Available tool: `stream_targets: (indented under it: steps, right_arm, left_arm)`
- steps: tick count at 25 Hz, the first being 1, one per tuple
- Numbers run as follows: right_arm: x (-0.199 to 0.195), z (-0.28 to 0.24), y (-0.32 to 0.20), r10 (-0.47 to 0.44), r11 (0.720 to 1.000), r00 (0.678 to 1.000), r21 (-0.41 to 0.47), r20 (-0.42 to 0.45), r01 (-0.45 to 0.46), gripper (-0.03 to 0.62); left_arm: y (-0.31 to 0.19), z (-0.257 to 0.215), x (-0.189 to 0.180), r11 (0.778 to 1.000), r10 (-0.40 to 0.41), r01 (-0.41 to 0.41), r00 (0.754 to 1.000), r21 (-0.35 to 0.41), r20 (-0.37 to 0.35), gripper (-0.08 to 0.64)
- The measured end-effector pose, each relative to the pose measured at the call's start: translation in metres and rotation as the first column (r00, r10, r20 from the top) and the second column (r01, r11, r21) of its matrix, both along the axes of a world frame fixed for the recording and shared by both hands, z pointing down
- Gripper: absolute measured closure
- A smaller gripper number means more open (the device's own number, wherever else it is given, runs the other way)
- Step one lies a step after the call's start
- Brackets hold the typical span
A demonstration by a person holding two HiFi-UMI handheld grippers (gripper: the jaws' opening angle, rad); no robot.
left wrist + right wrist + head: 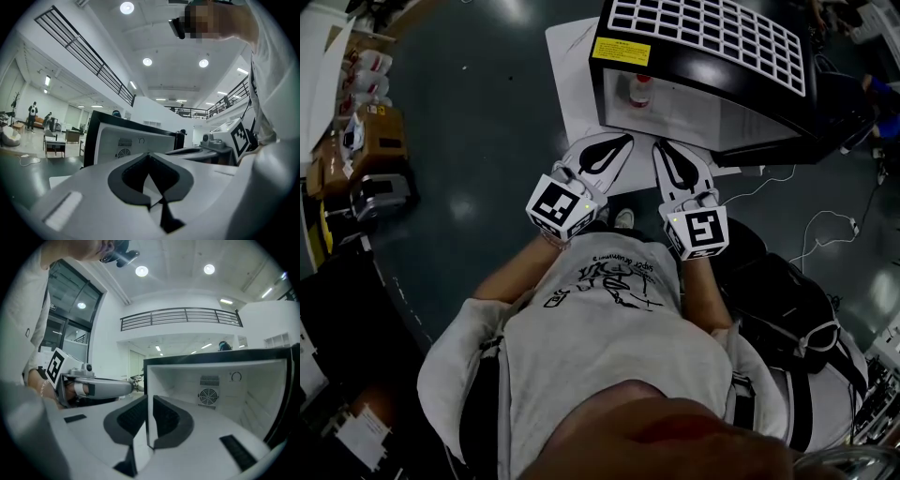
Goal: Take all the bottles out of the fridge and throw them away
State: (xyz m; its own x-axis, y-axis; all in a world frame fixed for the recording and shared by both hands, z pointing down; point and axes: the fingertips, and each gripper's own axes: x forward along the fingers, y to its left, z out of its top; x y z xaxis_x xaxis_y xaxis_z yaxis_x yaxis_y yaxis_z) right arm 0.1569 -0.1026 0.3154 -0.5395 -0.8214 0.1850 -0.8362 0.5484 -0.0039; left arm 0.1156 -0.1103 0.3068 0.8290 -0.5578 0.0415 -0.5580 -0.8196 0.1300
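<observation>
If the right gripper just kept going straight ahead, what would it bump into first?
The right gripper aims at the left edge of the open fridge. It would likely meet that edge, or the bottle just inside; depth is unclear.
</observation>
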Motion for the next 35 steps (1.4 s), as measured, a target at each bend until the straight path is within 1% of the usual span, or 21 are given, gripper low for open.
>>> stream_targets:
  steps: [8, 14, 22, 30, 35]
  right_arm:
    - [-0.003, 0.014, -0.014, 0.003, 1.0, 1.0, -0.006, -0.011, -0.003, 0.58]
    - [-0.004, 0.03, -0.026, -0.003, 1.0, 1.0, -0.02, -0.018, 0.003, 0.563]
    - [0.0, 0.045, -0.05, 0.028, 1.0, 0.999, -0.012, -0.019, -0.028, 0.526]
    - [-0.001, 0.062, -0.069, 0.02, 1.0, 0.999, -0.013, -0.042, -0.021, 0.503]
    - [-0.001, 0.072, -0.082, 0.019, 1.0, 0.998, -0.015, -0.055, -0.02, 0.46]
  left_arm:
    - [-0.015, 0.017, -0.004, 1.0, -0.025, 0.025, 1.0, 0.004, 0.01, 0.552]
    - [-0.028, 0.029, -0.006, 0.998, -0.055, 0.055, 0.998, 0.012, 0.022, 0.552]
    - [-0.045, 0.048, -0.008, 0.997, -0.082, 0.082, 0.996, -0.006, 0.026, 0.552]
    - [-0.057, 0.063, -0.006, 0.995, -0.104, 0.104, 0.994, -0.001, 0.045, 0.552]
    - [-0.063, 0.074, -0.005, 0.992, -0.124, 0.125, 0.99, 0.001, 0.069, 0.552]
